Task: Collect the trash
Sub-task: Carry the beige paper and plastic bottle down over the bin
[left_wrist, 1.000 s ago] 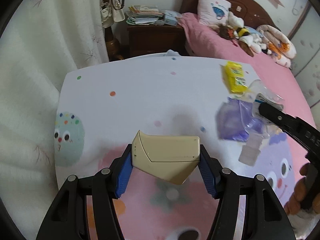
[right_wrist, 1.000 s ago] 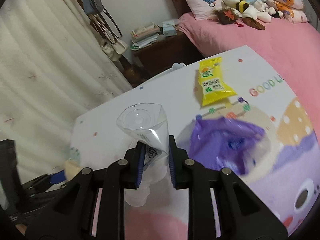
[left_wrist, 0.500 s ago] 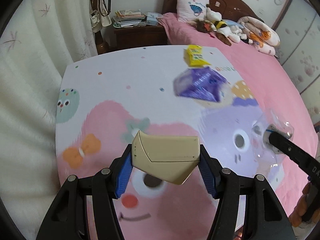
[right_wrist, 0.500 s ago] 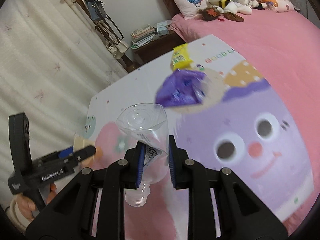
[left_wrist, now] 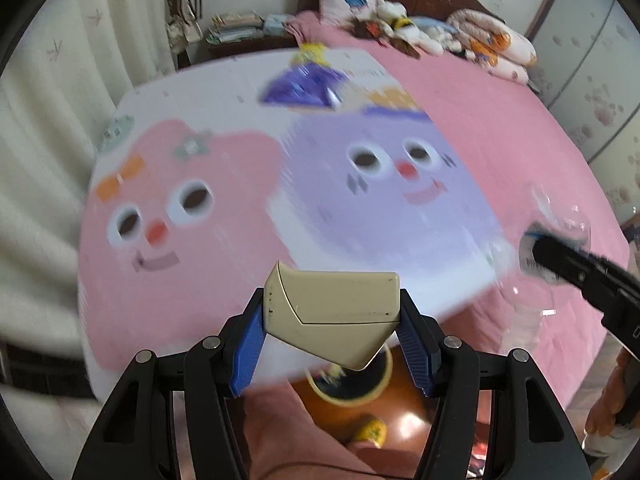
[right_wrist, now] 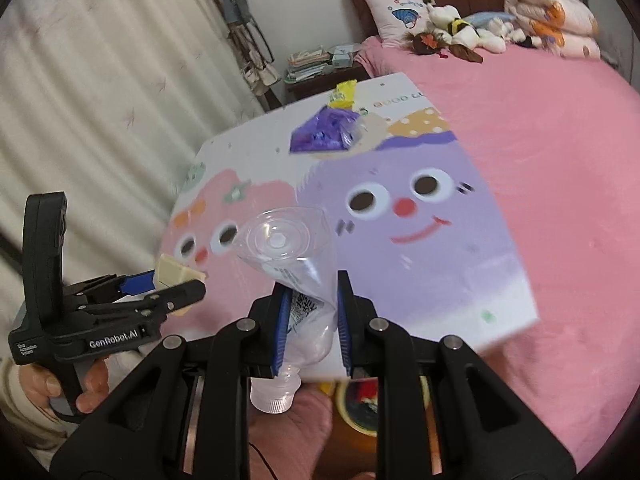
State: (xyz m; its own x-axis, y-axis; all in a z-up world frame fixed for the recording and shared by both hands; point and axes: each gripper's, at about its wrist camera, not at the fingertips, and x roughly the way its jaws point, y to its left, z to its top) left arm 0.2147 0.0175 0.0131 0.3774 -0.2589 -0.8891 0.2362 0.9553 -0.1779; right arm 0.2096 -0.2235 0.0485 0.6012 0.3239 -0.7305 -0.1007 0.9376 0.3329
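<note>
My left gripper [left_wrist: 332, 332] is shut on a beige box [left_wrist: 332, 312], held above the near edge of the cartoon mat [left_wrist: 180, 272]. My right gripper [right_wrist: 310, 320] is shut on a crushed clear plastic bottle [right_wrist: 296, 264], cap end toward the camera. In the right wrist view the left gripper [right_wrist: 176, 292] with the beige box [right_wrist: 174, 272] shows at the left. The bottle [left_wrist: 556, 240] shows at the right of the left wrist view. A purple bag [right_wrist: 324, 134] and a yellow packet [right_wrist: 344, 94] lie at the mat's far end.
The mat lies on a pink bed [right_wrist: 540, 128] with pillow and plush toys [right_wrist: 460, 28] at the headboard. A yellow-rimmed bin [left_wrist: 348, 384] sits on the floor below the mat's near edge. A nightstand [right_wrist: 320, 68] and curtains [right_wrist: 100, 80] stand to the left.
Both grippers have pulled back from the far end of the mat toward its near edge, still holding the box and the bottle. The bin has come into view below.
</note>
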